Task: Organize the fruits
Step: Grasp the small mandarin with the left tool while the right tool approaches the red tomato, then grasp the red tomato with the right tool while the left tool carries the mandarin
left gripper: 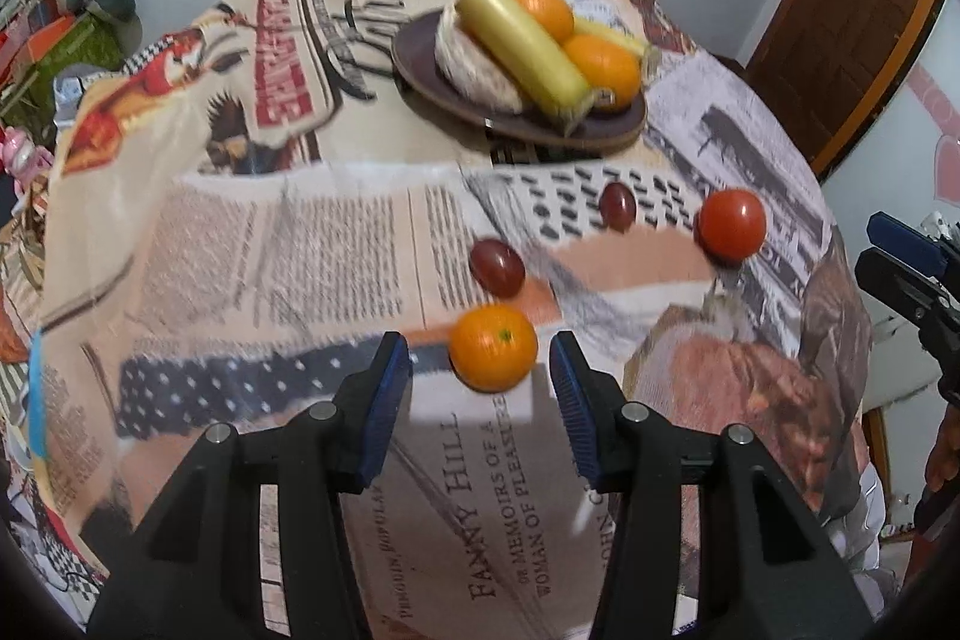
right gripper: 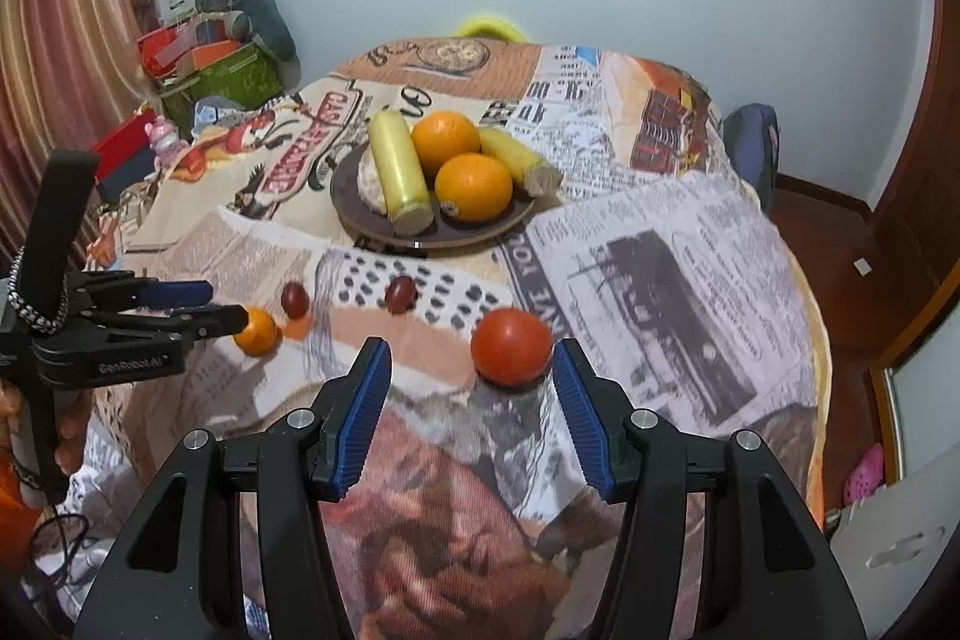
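Our counter [right gripper: 690,244] carries the plate [right gripper: 372,226] of fruit at the back. The tomato [right gripper: 511,346] sits between our right tool [right gripper: 472,415], spread wide; the small orange [left gripper: 493,347] between our left tool [left gripper: 480,412], also wide. We should centre each before closing gently.

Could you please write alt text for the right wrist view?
Open blue-padded right gripper approaches a round red tomato on a newspaper-print tablecloth. Behind, a dark round plate holds oranges and bananas; the left gripper reaches a small orange mandarin.

Both wrist views look forward, low over table [left gripper: 240,244], sharing plate [right gripper: 360,220].
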Motion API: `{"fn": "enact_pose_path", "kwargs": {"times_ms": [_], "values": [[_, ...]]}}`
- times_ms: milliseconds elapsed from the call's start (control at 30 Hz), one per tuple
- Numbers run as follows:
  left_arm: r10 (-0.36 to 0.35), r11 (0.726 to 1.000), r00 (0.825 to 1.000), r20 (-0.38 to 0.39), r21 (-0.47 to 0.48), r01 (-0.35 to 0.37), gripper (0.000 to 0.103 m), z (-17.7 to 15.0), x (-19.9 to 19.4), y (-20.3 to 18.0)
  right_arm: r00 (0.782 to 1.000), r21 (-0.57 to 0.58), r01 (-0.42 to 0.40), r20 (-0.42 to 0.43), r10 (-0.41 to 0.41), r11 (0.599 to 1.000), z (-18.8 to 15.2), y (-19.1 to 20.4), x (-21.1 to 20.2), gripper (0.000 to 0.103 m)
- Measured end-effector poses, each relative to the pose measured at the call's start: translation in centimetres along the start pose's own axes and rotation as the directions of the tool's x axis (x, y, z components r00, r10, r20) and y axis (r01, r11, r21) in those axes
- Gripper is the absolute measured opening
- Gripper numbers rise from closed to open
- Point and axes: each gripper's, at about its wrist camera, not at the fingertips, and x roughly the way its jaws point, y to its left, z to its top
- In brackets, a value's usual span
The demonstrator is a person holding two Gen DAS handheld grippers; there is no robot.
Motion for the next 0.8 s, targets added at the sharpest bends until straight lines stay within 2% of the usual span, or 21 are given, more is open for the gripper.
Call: {"fn": "enact_pose_path", "kwargs": {"times_ms": [200,333,567,800], "values": [[-0.002,1.0,1.0,-0.017,0.01,0.002,0.047,-0.5,1.2,-0.5,0.999,0.03,-0.014,-0.042,0.016,0.999,-1.4,-0.4,1.1,0.052],[0.0,1.0,1.0,-0.026,0.015,0.0,0.034,-0.4,1.8,-0.6,0.998,0.037,-0.02,-0.064,0.022,0.999,-1.8,-0.5,1.9,0.053],[-0.021,1.0,1.0,0.0,0.007,0.021,0.033,0.0,1.1,0.0,0.997,0.033,-0.016,-0.072,0.019,0.999,-1.6,-0.9,2.8,0.053],[-0.018,1.0,0.998,0.067,-0.011,0.019,0.033,2.2,-0.4,1.1,0.996,0.037,-0.016,-0.081,0.019,0.999,-0.6,-1.6,4.4,0.053]]}}
